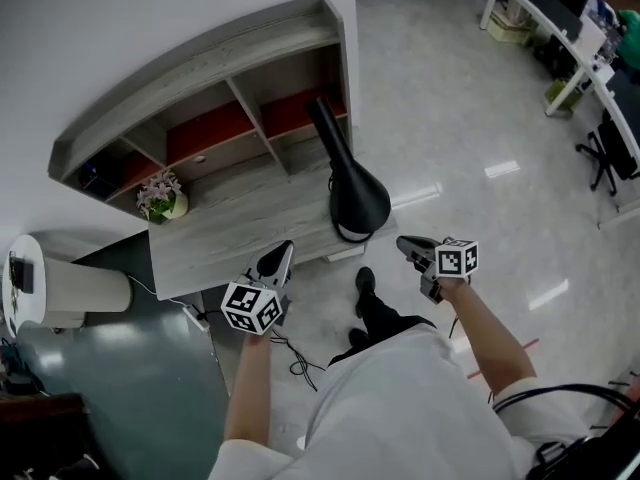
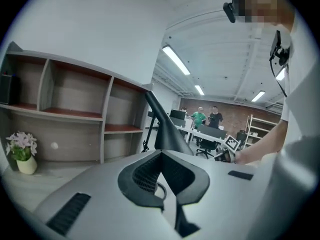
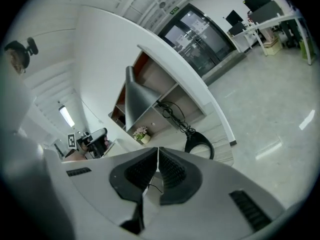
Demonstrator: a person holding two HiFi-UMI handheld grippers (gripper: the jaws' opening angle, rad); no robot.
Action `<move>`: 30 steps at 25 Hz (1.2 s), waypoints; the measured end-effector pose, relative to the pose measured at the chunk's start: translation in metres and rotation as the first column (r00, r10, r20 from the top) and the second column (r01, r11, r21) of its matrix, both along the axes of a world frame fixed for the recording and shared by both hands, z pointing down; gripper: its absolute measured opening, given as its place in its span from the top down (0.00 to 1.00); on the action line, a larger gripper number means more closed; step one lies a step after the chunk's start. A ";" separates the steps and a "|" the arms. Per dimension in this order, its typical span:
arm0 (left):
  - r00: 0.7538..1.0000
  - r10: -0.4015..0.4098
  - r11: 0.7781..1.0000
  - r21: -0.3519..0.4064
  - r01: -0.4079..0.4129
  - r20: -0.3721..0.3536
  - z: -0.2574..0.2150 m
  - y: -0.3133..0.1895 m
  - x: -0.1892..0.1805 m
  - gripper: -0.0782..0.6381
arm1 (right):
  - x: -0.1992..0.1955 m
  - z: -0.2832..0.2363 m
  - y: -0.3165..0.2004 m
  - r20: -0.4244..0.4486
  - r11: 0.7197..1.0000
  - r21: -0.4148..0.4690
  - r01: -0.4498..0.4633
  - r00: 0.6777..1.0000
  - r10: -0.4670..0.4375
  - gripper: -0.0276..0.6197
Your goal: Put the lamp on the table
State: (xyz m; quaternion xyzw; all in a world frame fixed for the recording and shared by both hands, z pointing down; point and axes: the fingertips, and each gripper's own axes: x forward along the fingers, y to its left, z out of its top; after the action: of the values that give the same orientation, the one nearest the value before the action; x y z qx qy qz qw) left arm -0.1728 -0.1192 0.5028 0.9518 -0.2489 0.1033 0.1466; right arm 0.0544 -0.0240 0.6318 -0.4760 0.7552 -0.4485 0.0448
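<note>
A black lamp [image 1: 355, 196] with a cone-shaped body and a ring base stands on the grey desk [image 1: 230, 238], near its front right corner. My left gripper [image 1: 283, 251] hovers at the desk's front edge, left of the lamp, shut and empty. My right gripper [image 1: 405, 241] hangs just right of the lamp, off the desk, also shut on nothing. The left gripper view has the shut left gripper [image 2: 161, 154] with the lamp [image 2: 167, 129] rising behind it. Past the shut right gripper [image 3: 158, 151], the lamp's ring base [image 3: 199, 145] and cone [image 3: 140, 101] show.
A shelf unit [image 1: 200, 98] lines the back of the desk. A small pot of flowers [image 1: 162, 198] sits at the desk's left. A cable [image 1: 295, 353] lies on the floor by my foot [image 1: 365, 283]. A white cylinder [image 1: 85, 293] stands left; office desks [image 1: 560, 18] far right.
</note>
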 end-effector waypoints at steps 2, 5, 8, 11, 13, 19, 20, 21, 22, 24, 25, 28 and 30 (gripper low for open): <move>1.000 -0.011 0.999 -0.043 0.011 -0.004 0.002 0.025 -0.006 0.88 | -0.009 -0.015 0.016 -0.055 1.000 0.024 0.014 0.998 -0.012 0.92; 1.000 -0.009 0.996 -0.092 0.007 -0.027 0.000 0.059 -0.010 0.88 | -0.020 -0.033 0.040 -0.134 0.998 0.054 0.030 0.991 -0.023 0.92; 0.999 -0.007 0.993 -0.115 0.003 -0.035 0.000 0.091 -0.011 0.88 | -0.025 -0.050 0.059 -0.168 0.996 0.086 0.025 0.986 -0.010 0.92; 0.999 -0.020 0.992 -0.127 0.016 -0.026 0.002 0.115 -0.013 0.88 | -0.026 -0.065 0.071 -0.192 0.993 0.115 0.021 0.981 0.002 0.92; 0.999 -0.034 0.990 -0.138 0.029 -0.030 0.003 0.126 -0.012 0.88 | -0.024 -0.074 0.075 -0.215 0.990 0.137 0.023 0.977 0.007 0.92; 0.995 -0.081 0.984 -0.161 0.071 -0.055 -0.002 0.148 0.003 0.88 | -0.010 -0.098 0.082 -0.231 0.983 0.182 0.033 0.973 0.010 0.93; 0.995 -0.083 0.984 -0.160 0.073 -0.055 -0.002 0.149 0.005 0.88 | -0.008 -0.101 0.082 -0.232 0.981 0.190 0.040 0.973 0.006 0.93; 0.995 -0.084 0.985 -0.158 0.074 -0.056 -0.003 0.151 0.008 0.88 | -0.007 -0.103 0.083 -0.234 0.980 0.195 0.048 0.972 -0.001 0.93; 0.995 -0.084 0.985 -0.155 0.075 -0.055 -0.004 0.152 0.009 0.88 | -0.005 -0.104 0.083 -0.237 0.978 0.199 0.056 0.972 -0.007 0.93; 0.995 -0.088 0.986 -0.149 0.079 -0.054 -0.005 0.152 0.013 0.88 | -0.002 -0.106 0.083 -0.238 0.977 0.201 0.065 0.971 -0.016 0.93; 0.994 -0.092 0.986 -0.145 0.083 -0.057 -0.007 0.151 0.015 0.88 | 0.001 -0.107 0.083 -0.238 0.977 0.203 0.068 0.971 -0.018 0.93; 0.993 -0.105 0.987 -0.130 0.096 -0.061 -0.011 0.147 0.023 0.88 | 0.007 -0.112 0.079 -0.238 0.974 0.214 0.078 0.971 -0.026 0.93; 0.993 -0.105 0.988 -0.120 0.097 -0.060 -0.016 0.143 0.028 0.88 | 0.009 -0.117 0.075 -0.240 0.970 0.225 0.090 0.970 -0.034 0.93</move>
State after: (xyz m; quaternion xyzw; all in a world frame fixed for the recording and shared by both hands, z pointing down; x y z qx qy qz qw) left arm -0.1448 0.0239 0.4872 0.9307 -0.2852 0.0784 0.2151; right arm 0.0636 0.0508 0.5145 -0.4930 0.8173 -0.2982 -0.0030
